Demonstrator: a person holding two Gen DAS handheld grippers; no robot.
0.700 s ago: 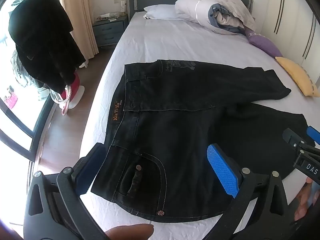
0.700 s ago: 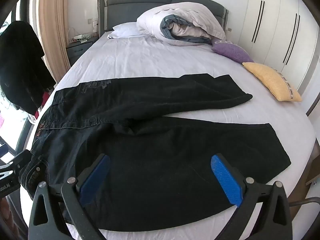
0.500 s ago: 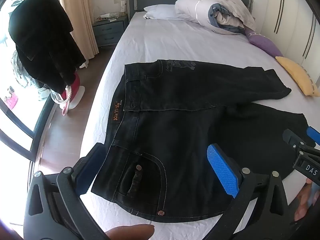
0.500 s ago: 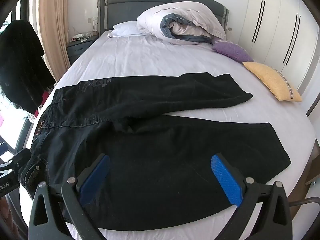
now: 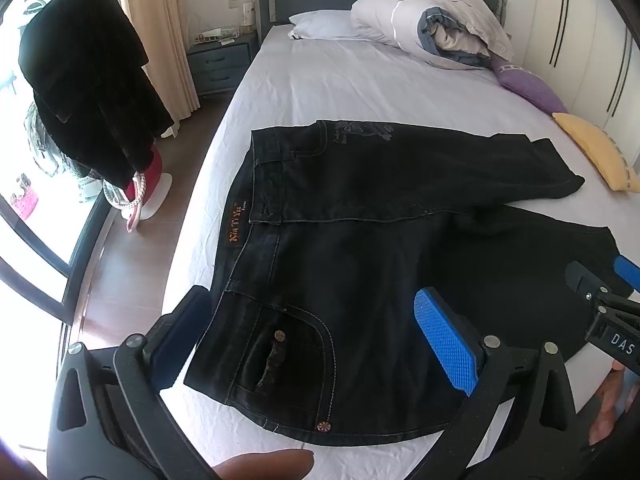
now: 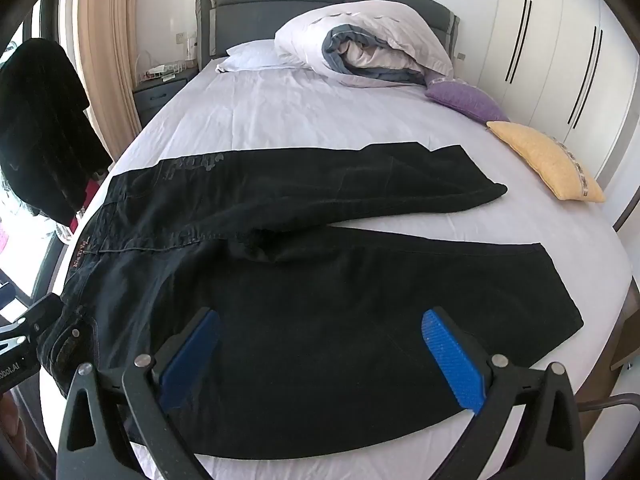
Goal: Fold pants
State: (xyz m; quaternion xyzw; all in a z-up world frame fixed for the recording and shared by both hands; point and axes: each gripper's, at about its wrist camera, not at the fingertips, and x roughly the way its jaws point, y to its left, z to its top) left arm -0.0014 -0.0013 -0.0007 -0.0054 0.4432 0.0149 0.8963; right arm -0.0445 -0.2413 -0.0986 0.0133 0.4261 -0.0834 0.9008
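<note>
Black jeans (image 5: pixel 360 248) lie flat on the white bed sheet (image 5: pixel 320 88), waistband to the left, both legs spread apart toward the right. In the right wrist view the jeans (image 6: pixel 320 300) fill the near half of the bed. My left gripper (image 5: pixel 316 328) is open and empty, hovering above the near waist corner with its rivet pocket (image 5: pixel 280 356). My right gripper (image 6: pixel 320 348) is open and empty above the near leg. The right gripper's tip also shows in the left wrist view (image 5: pixel 600 300).
A rolled duvet (image 6: pixel 368 44), a white pillow (image 6: pixel 248 54), a purple cushion (image 6: pixel 464 100) and a yellow cushion (image 6: pixel 548 156) lie toward the head and right side. A black coat on a stand (image 5: pixel 88 80) and a nightstand (image 5: pixel 220 64) stand left of the bed.
</note>
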